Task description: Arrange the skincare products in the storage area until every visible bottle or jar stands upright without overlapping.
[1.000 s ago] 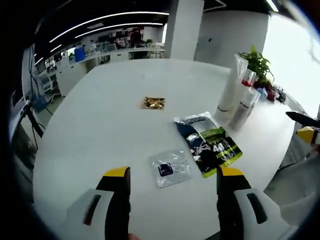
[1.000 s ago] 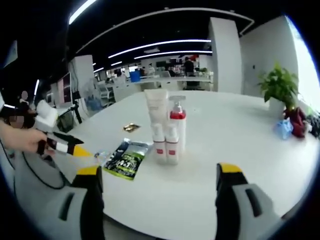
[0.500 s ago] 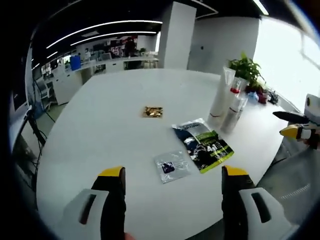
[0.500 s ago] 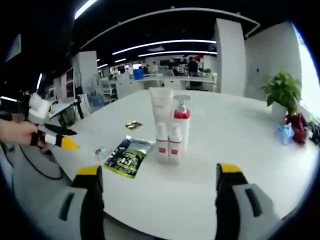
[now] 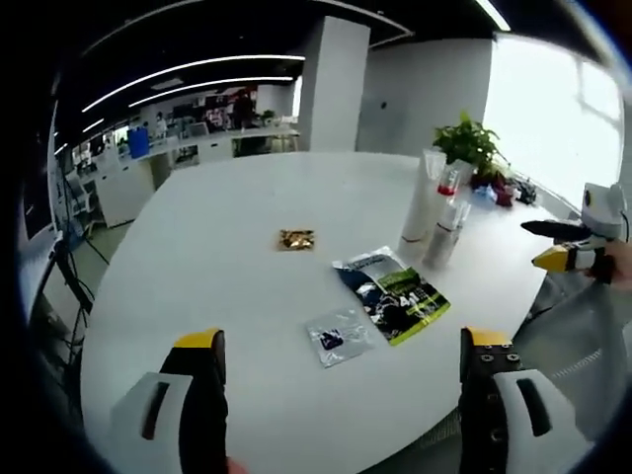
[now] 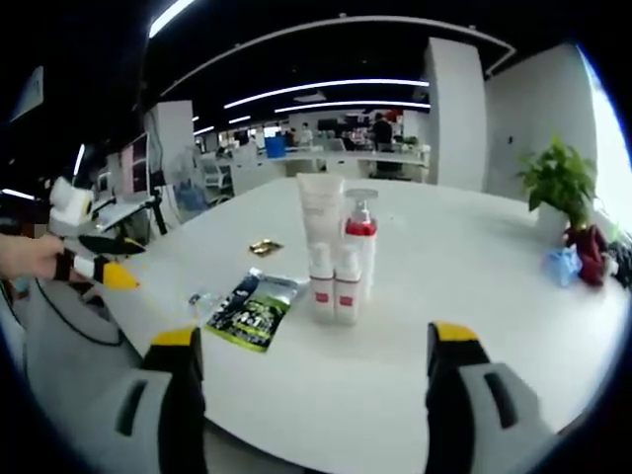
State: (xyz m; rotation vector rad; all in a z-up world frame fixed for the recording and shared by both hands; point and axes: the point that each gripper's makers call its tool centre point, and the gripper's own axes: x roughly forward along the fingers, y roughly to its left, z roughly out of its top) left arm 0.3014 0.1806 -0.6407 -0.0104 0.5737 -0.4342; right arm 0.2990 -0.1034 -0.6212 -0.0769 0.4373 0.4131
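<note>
Four skincare items stand upright, touching, mid white table (image 6: 474, 326): tall tube (image 6: 321, 210), red-collar pump bottle (image 6: 359, 242), 2 small bottles (image 6: 332, 286) in front. Green sachet (image 6: 247, 311) w/ clear packet (image 5: 339, 336) lie near table edge; gold packet (image 5: 295, 238) further in. Bare tabletop all round. Left gripper (image 5: 354, 346) & right gripper (image 6: 308, 346) both jaws apart, nothing held, off the edge.

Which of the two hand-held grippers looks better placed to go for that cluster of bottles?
Probably the right gripper: its open jaws face the standing bottles head-on. The left gripper faces the flat packets instead.
</note>
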